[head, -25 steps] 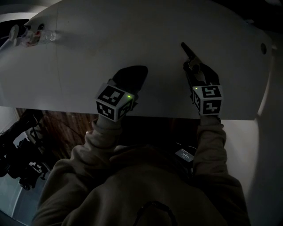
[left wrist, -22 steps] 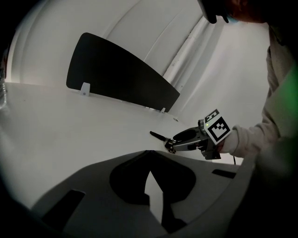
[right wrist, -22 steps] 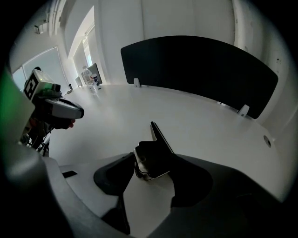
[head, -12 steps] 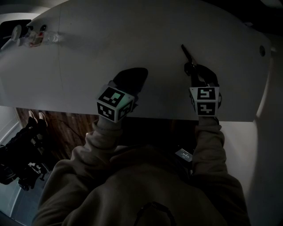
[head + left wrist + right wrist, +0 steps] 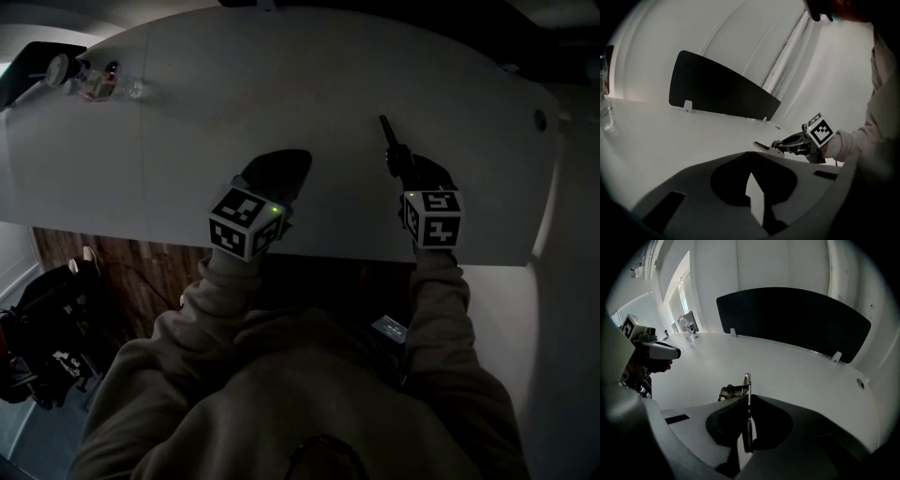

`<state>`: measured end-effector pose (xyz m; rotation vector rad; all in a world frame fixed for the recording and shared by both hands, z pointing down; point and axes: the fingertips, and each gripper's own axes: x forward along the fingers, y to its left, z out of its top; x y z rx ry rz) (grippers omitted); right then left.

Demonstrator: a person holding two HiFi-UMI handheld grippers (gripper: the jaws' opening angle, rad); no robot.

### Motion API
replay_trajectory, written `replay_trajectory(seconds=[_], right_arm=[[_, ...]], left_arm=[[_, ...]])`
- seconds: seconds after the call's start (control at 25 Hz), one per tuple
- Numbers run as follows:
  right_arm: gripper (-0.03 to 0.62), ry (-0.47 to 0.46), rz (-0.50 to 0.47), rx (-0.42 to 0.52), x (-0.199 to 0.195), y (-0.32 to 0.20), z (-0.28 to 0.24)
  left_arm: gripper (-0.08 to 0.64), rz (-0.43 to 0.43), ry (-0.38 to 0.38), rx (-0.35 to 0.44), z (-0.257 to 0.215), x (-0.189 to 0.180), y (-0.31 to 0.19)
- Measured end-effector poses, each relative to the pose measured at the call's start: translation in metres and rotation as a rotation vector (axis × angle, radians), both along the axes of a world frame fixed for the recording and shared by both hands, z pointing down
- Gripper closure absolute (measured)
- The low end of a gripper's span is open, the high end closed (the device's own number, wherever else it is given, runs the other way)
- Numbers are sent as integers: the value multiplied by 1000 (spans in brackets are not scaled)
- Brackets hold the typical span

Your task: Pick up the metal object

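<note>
Dim light, fine detail poor. Right gripper (image 5: 401,161): the jaws have just been closing and now pinch the metal object (image 5: 747,380), a thin flat piece held edge-on between the pads. Much of its length sticks out beyond the jaw tips, over the desk (image 5: 187,122). What looks like a small bracket-like part of it sits just left of the jaws, outside the grip. Cannot tell whether the piece is clear of the desk. Left gripper (image 5: 753,154): jaws pressed together at the tips with nothing between them, well apart from the object. Risks, as judged: (1) the hold is on smooth, thin metal near one end, so the long free end could lever downward and pivot in the pads, or slide out altogether. (2) The side part, if loose, could swing and shift the balance. (3) A forward tilt of the hand could drag the far tip along the desk and twist the piece out of line. Common cause: small contact area, off-centre hold.
</note>
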<state>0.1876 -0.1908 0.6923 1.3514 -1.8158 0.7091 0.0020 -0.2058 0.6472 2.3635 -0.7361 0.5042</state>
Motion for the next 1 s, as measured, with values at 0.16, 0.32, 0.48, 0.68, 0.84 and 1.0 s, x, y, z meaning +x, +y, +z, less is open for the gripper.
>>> replay_trajectory(seconds=[0.16, 0.32, 0.48, 0.68, 0.84, 1.0], right_arm=[[571, -11, 7, 7, -1, -1, -15], [570, -9, 3, 17, 1, -2, -27], [570, -35, 19, 42, 1, -6, -41], [570, -75, 30, 88, -2, -13, -66], [570, -91, 25, 134, -5, -19, -91], [571, -96, 25, 193, -9, -27, -124]], left_arm=[[557, -14, -2, 18, -15, -6, -5], [557, -28, -4, 34, -29, -5, -9], [557, -32, -4, 56, -40, -4, -10], [557, -47, -17, 75, -51, -9, -12], [557, -63, -18, 108, -70, -14, -18], [557, -64, -12, 156, -97, -18, -25]])
